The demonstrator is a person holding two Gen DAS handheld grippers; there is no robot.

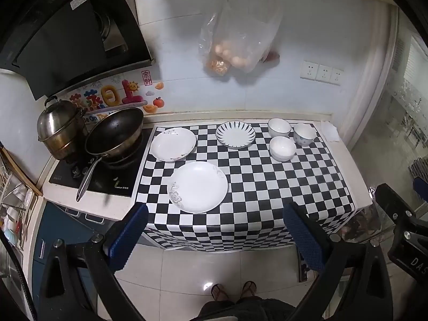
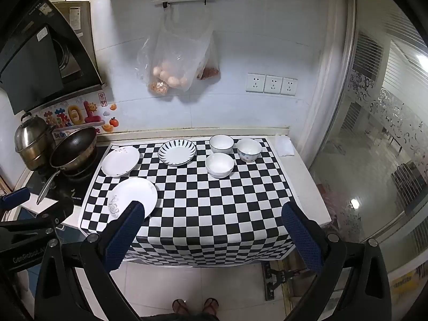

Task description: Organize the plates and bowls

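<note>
I look down on a counter (image 1: 355,176) covered by a black-and-white checked cloth (image 1: 267,187), with a stove (image 1: 107,179) at its left end. On the stove I see a dark frying pan (image 1: 115,131) and, behind it to the left, a steel pot (image 1: 58,128). A clear plastic bag (image 1: 238,40) of eggs hangs on the wall above.

Three plates lie on the cloth, none touching. The largest, a white plate (image 1: 198,186) with a grey flower, sits nearest the front edge. Behind it to the left lies a second white plate (image 1: 173,144), and a striped plate (image 1: 235,135) rests at the back centre.

To the right of the striped plate I see three bowls close together: a rimmed bowl (image 1: 279,127) at the back, a patterned bowl (image 1: 304,134) to its right, and a plain white bowl (image 1: 282,148) in front.

My left gripper (image 1: 215,231) and right gripper (image 2: 211,231) both hang spread wide and empty above the front edge of the counter, clear of every dish
</note>
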